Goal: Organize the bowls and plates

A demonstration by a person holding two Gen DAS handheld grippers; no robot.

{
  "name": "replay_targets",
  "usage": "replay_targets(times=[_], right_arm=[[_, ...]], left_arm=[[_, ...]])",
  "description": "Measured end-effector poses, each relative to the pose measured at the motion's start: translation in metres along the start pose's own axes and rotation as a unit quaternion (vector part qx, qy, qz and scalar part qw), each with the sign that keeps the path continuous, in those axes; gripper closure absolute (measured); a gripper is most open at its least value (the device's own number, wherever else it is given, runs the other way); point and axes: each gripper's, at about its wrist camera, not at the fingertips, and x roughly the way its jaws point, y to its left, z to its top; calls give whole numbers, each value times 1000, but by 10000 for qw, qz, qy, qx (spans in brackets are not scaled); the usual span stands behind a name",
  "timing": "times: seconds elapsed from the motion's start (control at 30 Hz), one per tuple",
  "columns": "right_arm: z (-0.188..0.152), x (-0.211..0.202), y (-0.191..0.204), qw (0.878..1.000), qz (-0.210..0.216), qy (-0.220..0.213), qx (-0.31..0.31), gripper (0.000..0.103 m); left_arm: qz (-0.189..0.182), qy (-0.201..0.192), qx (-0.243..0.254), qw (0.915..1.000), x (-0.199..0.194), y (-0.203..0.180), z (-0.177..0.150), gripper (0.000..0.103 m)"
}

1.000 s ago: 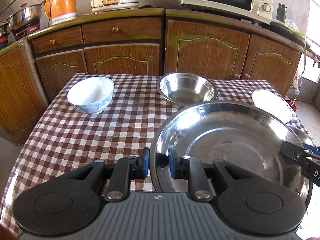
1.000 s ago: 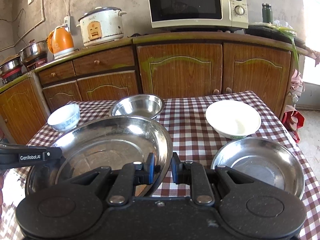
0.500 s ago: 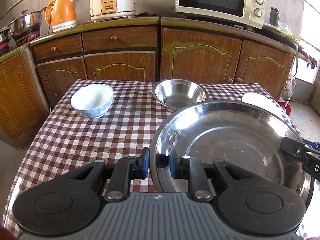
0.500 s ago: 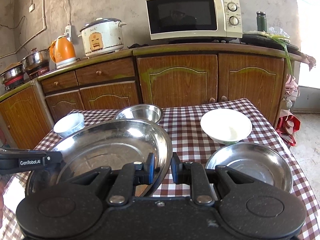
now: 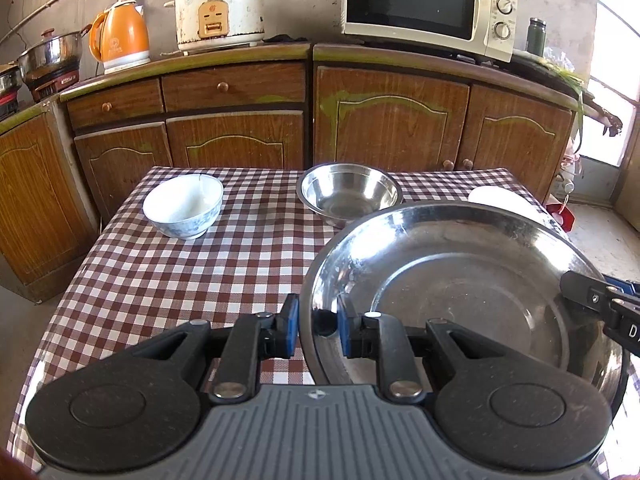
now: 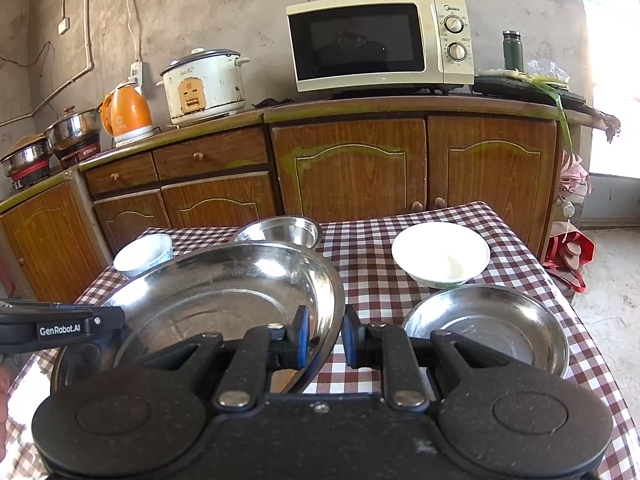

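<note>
Two grippers share one wide, shallow stainless-steel plate (image 5: 460,292), held above the checked tablecloth (image 5: 180,272). Left wrist view: the left gripper (image 5: 316,330) is clamped on its near-left rim; uneven lifting could make the slick rim slip. Right wrist view: the right gripper (image 6: 324,338) pinches the opposite rim, and a low swing could knock the smaller round steel plate (image 6: 486,326)

Black tool (image 5: 314,330), blue pads, silver screws
</note>
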Motion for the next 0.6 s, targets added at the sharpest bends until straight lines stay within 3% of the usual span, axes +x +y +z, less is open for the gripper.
replay_targets(times=[0.6], right_arm=[[-8,-28,-10,9999,-47,-139,55,80]], left_arm=[[-135,-42,58,9999,-17,-12,-10,82]])
